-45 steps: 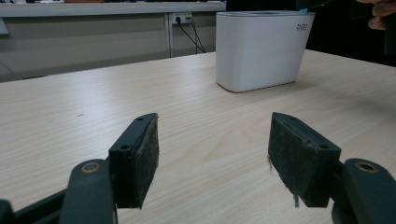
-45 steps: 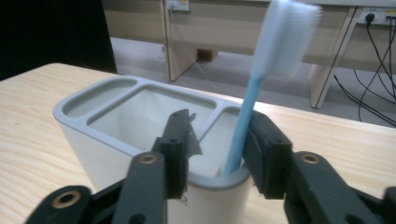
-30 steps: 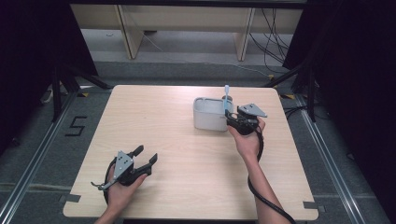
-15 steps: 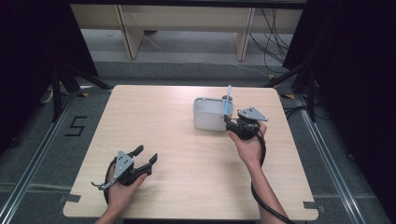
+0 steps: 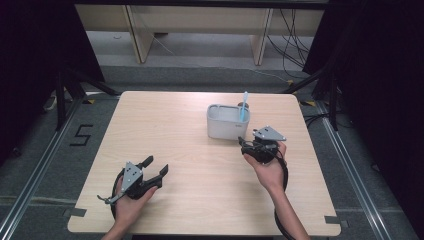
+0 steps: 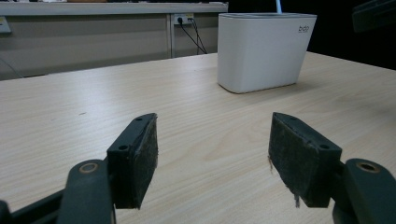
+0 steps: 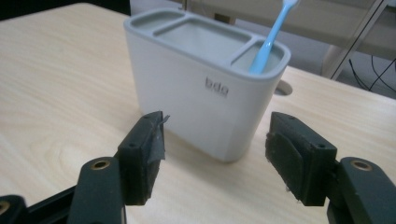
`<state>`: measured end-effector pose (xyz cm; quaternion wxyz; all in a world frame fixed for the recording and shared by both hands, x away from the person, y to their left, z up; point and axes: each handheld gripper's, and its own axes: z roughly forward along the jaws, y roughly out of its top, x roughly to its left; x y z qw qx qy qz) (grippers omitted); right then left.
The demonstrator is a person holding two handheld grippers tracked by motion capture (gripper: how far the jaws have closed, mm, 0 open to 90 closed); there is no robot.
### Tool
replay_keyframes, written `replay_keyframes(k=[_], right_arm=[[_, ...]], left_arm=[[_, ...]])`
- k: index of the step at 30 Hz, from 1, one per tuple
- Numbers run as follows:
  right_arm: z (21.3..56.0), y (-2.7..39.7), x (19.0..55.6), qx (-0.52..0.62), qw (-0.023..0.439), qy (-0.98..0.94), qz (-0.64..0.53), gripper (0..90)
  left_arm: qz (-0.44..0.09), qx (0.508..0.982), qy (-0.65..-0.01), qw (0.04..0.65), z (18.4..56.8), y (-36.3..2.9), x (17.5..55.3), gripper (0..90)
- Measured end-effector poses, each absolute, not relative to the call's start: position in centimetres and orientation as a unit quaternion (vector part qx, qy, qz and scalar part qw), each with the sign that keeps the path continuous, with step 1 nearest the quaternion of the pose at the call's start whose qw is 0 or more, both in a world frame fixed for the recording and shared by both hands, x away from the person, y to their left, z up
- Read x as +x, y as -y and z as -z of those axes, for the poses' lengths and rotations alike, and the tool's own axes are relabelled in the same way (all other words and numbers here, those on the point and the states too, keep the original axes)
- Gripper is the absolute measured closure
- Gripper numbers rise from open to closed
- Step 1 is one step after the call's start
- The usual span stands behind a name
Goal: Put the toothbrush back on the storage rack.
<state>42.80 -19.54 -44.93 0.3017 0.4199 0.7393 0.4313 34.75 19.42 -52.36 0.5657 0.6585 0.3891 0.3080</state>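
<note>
Toothbrush (image 7: 269,41) stands tilted in the end compartment of the white holder (image 7: 196,102) on the table (image 5: 190,140). The right gripper (image 7: 212,144), its jaws just opened wide and empty, faces the holder; the left gripper (image 6: 212,154) rests open, well apart.

Straight ahead of your right gripper (image 7: 215,158), just beyond its fingertips, the white holder (image 7: 187,107) stands upright on the table. It is a rounded oblong box with a grey top split into three compartments and small grey lettering on the near wall. The light-blue toothbrush (image 7: 270,39) stands in the end compartment on the jaws' right side, leaning outward, its head cut off by the frame edge. Nothing lies between the jaws, which have just been opening.
</note>
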Motion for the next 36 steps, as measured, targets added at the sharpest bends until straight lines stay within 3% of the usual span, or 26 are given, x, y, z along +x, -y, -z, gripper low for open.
replay_keyframes(k=[19,29,36], right_arm=[[50.0,20.4,38.5,0.426,0.271,-0.754,-0.419,34.4],[51.3,20.5,38.4,0.416,0.295,-0.737,-0.443,34.4],[51.4,20.5,38.4,0.420,0.283,-0.731,-0.457,34.4]], left_arm=[[-0.314,0.662,-0.384,0.562,52.4,-19.2,34.6,32.4],[-0.312,0.665,-0.381,0.562,52.4,-19.2,34.6,32.5],[-0.311,0.663,-0.383,0.563,52.4,-19.2,34.6,32.5]])
